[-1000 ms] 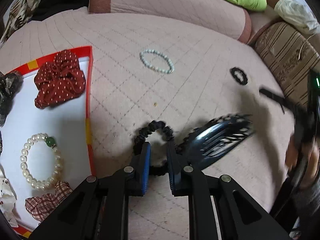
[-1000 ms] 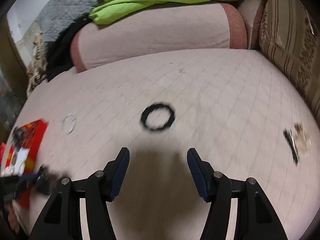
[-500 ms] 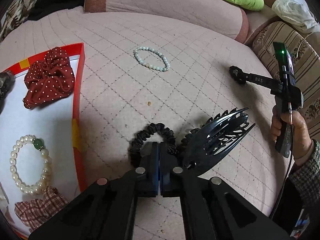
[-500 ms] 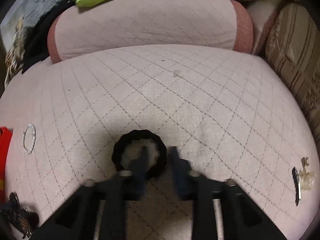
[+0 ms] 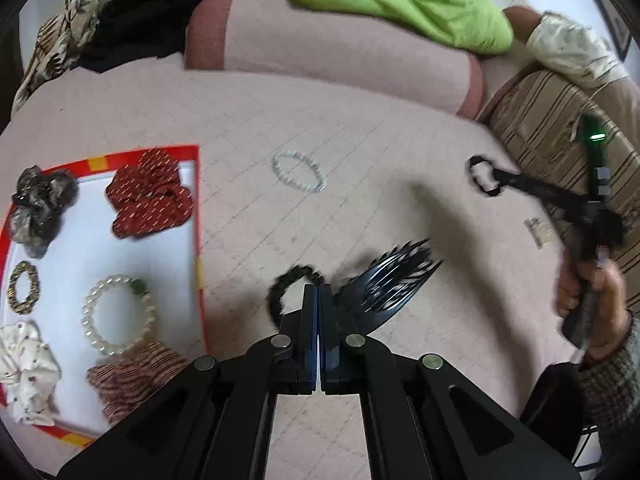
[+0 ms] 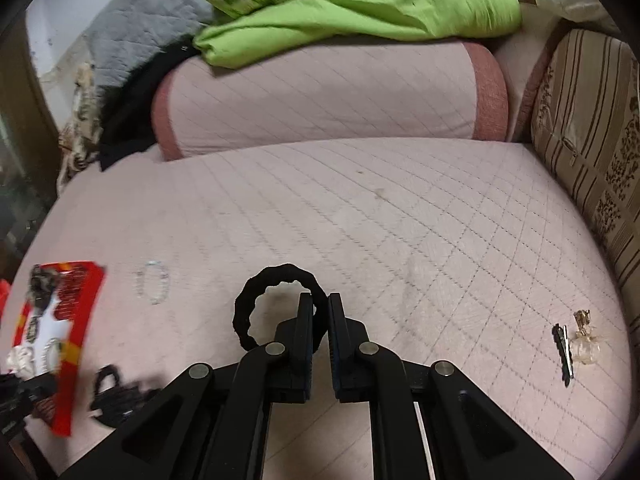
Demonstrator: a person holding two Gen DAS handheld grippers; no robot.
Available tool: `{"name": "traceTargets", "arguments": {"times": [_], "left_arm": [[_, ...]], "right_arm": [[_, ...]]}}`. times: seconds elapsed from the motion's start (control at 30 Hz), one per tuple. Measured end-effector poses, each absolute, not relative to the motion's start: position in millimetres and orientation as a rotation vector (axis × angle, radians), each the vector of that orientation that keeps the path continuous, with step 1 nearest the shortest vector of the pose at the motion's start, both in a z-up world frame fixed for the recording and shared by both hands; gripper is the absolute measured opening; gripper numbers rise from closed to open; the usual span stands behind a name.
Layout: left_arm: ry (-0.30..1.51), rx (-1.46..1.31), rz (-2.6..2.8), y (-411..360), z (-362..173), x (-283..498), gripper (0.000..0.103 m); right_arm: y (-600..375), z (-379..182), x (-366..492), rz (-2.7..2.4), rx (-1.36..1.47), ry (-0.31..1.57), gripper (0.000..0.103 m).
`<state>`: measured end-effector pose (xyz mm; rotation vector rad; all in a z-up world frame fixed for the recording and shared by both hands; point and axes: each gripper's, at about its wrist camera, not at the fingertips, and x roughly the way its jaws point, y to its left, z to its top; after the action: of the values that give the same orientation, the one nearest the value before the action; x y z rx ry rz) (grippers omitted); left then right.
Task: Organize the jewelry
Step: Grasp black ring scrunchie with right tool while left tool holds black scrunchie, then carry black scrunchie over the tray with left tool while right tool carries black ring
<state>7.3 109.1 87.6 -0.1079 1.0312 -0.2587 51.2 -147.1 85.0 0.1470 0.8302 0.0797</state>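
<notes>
Left claw [image 5: 319, 296] is clamped shut on a black hair tie [image 5: 290, 284], and the dark toothed hair clip [image 5: 390, 284] just beside it seems to come along with it, though whether the two are joined cannot be told. In this view the red-edged tray [image 5: 196, 216] lies at the left side of the bed [image 5: 360, 140] and already holds a good share of the pieces: a red dotted scrunchie [image 5: 150, 196], a dark scrunchie [image 5: 40, 208], a small gold ring-shaped band [image 5: 23, 288], a pearl bracelet [image 5: 118, 316], a white scrunchie [image 5: 26, 376] and a checked scrunchie [image 5: 128, 380]. A pale bead bracelet [image 5: 298, 171] lies loose on the bed, well apart from the tray's right rim. Bare white floor remains in the tray's middle, so there looks to be room to drop more in.

Right claw [image 6: 319, 312] is closed on a second black hair tie [image 6: 276, 304], pinching its near right side. Here the tray [image 6: 80, 320] sits far off at the left edge, with the bead bracelet [image 6: 154, 284] between it and the claw. Near the bed's right edge, by the striped cushion [image 6: 592, 160], lie a dark hair pin [image 6: 562, 354] and a small clear trinket [image 6: 584, 344], still to be collected. The stretch of bed between claw and tray is open, apart from the left claw working there.
</notes>
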Motion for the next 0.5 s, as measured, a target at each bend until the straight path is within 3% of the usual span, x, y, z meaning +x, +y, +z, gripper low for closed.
{"name": "traceTargets", "arguments": {"times": [0.07, 0.17, 0.5], "left_arm": [[1.045, -0.085, -0.247, 108.8, 80.7, 11.3, 0.004], [1.070, -0.049, -0.245, 106.1, 67.0, 21.1, 0.022], [1.133, 0.092, -0.266, 93.0, 30.2, 38.2, 0.023]], "right_arm": [[-141.7, 91.3, 39.9, 0.110, 0.169, 0.829, 0.008], [-133.9, 96.2, 21.3, 0.147, 0.186, 0.826, 0.008], [-123.3, 91.5, -2.8, 0.207, 0.193, 0.826, 0.008]]}}
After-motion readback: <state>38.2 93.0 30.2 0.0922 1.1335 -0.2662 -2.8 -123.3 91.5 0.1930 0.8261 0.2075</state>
